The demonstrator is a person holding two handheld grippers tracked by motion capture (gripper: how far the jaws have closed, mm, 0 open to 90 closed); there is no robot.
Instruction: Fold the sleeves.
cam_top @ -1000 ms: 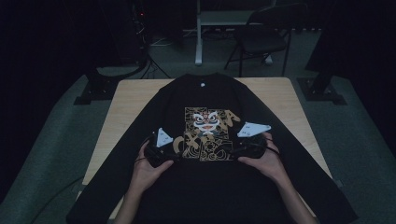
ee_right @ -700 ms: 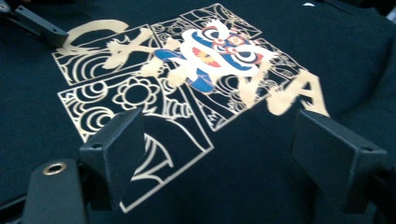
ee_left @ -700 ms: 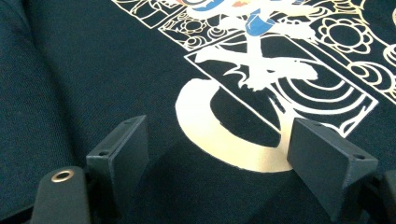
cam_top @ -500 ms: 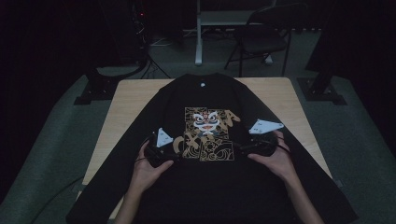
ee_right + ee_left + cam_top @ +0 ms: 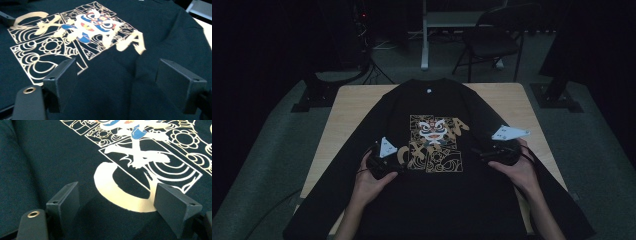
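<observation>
Left gripper (image 5: 116, 202): jaws wide apart, nothing between them, hovering low over cloth. Between the jaws lies the gold curved letter of the print (image 5: 150, 157); plain black fabric off the left jaw. Right gripper (image 5: 116, 85): jaws also spread, empty. Ahead of its jaws sits the lion-face graphic; a soft fold runs in the cloth near the right jaw.

In the high view the left gripper (image 5: 384, 161) sits just beside the print's left edge and the right gripper (image 5: 497, 151) is just off its right edge, both on the black sweatshirt (image 5: 437, 200). The garment lies face up, collar away from the person, sleeves angled out past both grippers and hanging off the near corners.

Judgement: step looks like getting ready to pinch the body for a fold or smooth-out. To do it well, lower each jaw pair flat to the cloth, pinch only the top layers at matching height on both sides, close fully before lifting, move both hands together so the print stays square.

Surface: light wood table (image 5: 352, 105), bare strips beyond both sleeves. Room is dim, grey floor, folding chair (image 5: 492, 40) and stand legs beyond the far edge.
</observation>
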